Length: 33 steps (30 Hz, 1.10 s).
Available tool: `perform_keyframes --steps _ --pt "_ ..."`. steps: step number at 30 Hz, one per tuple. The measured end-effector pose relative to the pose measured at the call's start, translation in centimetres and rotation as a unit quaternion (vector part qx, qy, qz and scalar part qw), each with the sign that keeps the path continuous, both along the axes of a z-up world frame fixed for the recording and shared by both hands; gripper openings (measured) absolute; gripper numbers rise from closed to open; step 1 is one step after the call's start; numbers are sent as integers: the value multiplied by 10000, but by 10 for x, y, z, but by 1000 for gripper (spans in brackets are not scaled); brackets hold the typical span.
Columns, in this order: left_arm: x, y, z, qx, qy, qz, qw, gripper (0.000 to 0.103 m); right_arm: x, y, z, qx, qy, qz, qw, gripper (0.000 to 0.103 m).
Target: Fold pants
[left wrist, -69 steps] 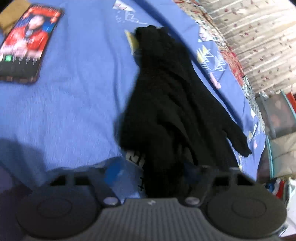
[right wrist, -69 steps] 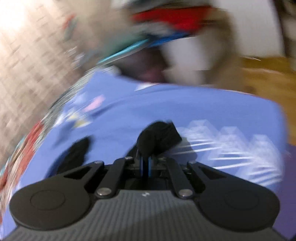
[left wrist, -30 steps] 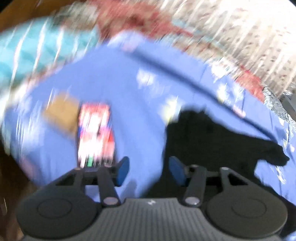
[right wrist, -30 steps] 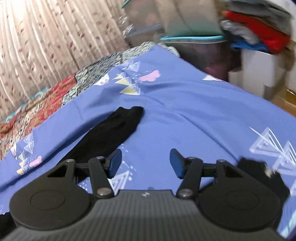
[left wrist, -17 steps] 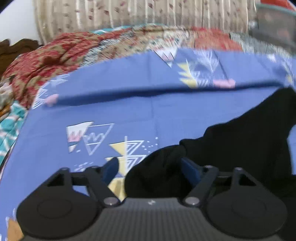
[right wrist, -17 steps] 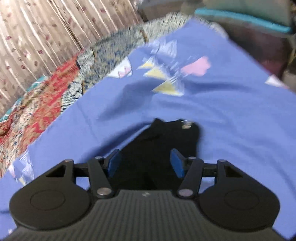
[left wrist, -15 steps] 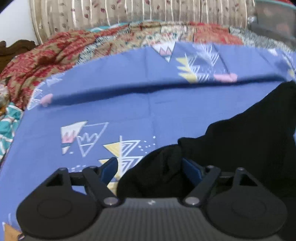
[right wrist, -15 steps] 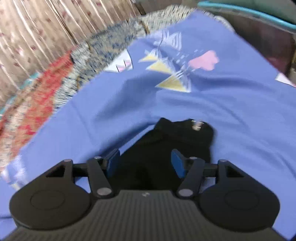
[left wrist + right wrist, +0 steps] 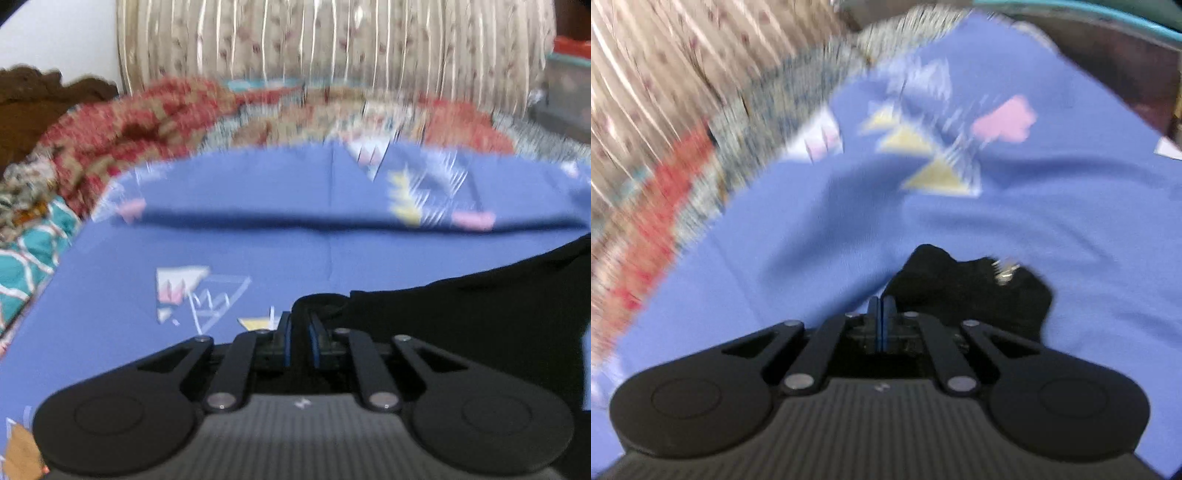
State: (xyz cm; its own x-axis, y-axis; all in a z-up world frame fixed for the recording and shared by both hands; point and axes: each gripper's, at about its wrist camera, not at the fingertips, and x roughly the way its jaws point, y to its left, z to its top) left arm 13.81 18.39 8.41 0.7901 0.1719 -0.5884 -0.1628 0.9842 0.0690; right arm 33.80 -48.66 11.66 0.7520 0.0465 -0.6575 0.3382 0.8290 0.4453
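Striped, flowered curtains (image 9: 332,55) hang behind a bed covered by a blue sheet (image 9: 240,251) printed with pale triangles and pink and yellow shapes. At the far edge of the bed a red patterned quilt (image 9: 140,122) is bunched up, and a teal and white cloth (image 9: 26,251) lies along the left edge. A dark wooden headboard (image 9: 33,99) shows at the far left corner, and a storage bin (image 9: 569,92) stands past the right end of the curtains.

Black pants (image 9: 480,314) lie on the sheet, spreading from the middle of the near side toward the right edge in the left wrist view. The left gripper (image 9: 299,341) has its blue-padded fingers (image 9: 286,343) drawn close together, pinching a rolled edge of the pants that rises between them.

From the right wrist view, another end of the pants (image 9: 971,291) sits crumpled on the blue sheet (image 9: 1071,221), with a small shiny bit (image 9: 1006,271) on its top; blur hides what it is. The right gripper (image 9: 882,321) has its fingers (image 9: 873,321) pressed together with almost no gap, right at the left edge of that black bunch. Whether cloth is actually caught between them cannot be told, since the fabric begins just beside and beyond the tips. Both views are smeared by motion.
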Motion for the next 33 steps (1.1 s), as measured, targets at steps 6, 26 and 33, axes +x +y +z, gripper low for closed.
perform_keyframes --steps 6,26,33 --pt "-81 -18 43 32 -516 -161 9985 9 -128 -58 59 357 -601 -46 9975 3" --pt "-296 -78 -28 -866 1038 -541 9893 26 -423 -191 -94 1836 299 -2235 9568 46" --pt "-328 8 32 -1780 -368 -477 9822 60 -396 -124 -28 730 -735 -551 9931 46"
